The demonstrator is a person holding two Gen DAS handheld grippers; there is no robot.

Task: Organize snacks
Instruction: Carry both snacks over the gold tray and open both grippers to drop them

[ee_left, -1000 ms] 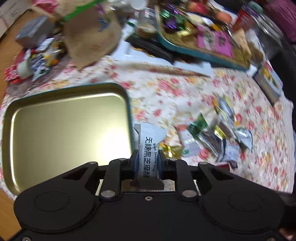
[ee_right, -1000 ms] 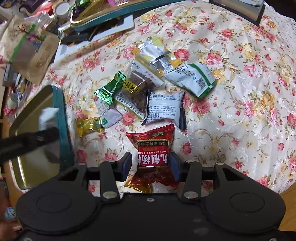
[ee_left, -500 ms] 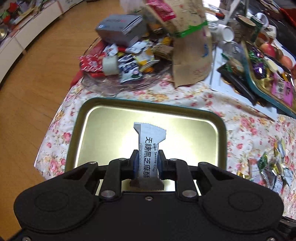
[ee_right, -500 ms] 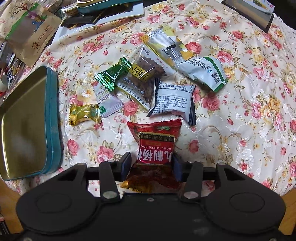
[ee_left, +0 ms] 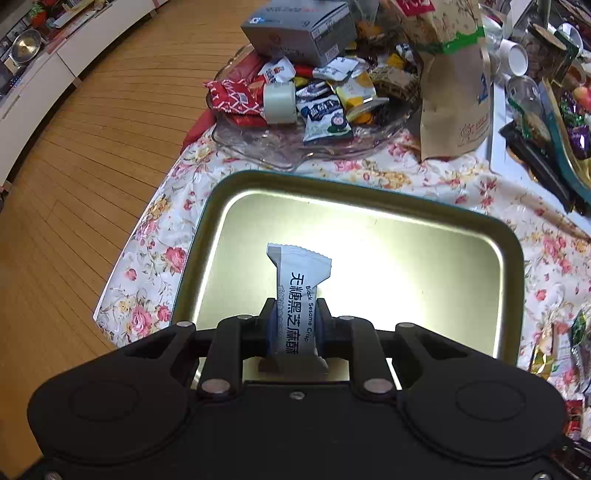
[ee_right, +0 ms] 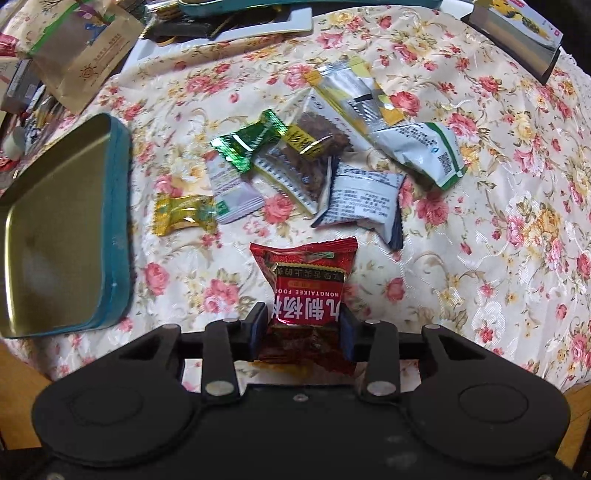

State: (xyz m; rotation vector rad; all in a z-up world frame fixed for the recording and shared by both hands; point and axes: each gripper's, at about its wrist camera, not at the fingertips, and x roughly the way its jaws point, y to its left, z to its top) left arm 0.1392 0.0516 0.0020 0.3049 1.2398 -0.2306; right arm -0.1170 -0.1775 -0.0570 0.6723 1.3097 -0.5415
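My left gripper (ee_left: 295, 325) is shut on a white sesame crisp bar (ee_left: 299, 280), which stands up between the pads above the bare gold tray (ee_left: 406, 221). In the right wrist view the same teal-walled tray (ee_right: 55, 229) lies at the left. My right gripper (ee_right: 303, 328) points down at the floral cloth. Its jaws are closing on a red snack packet (ee_right: 306, 273), and both pads touch the packet's sides. Beyond it lie loose snacks: a green candy (ee_right: 251, 144), a yellow candy (ee_right: 183, 218), a white packet (ee_right: 362, 199) and others.
Behind the tray stand a glass dish (ee_left: 258, 147) heaped with snacks, a grey box (ee_left: 295, 26) and a brown paper bag (ee_left: 454, 92). A second teal tray (ee_left: 569, 140) with sweets sits at the far right. The table edge drops to a wooden floor (ee_left: 92, 147) on the left.
My left gripper has carried the sesame bar from beside the tray's right wall to above the tray's middle. The right jaws have narrowed around the red packet.
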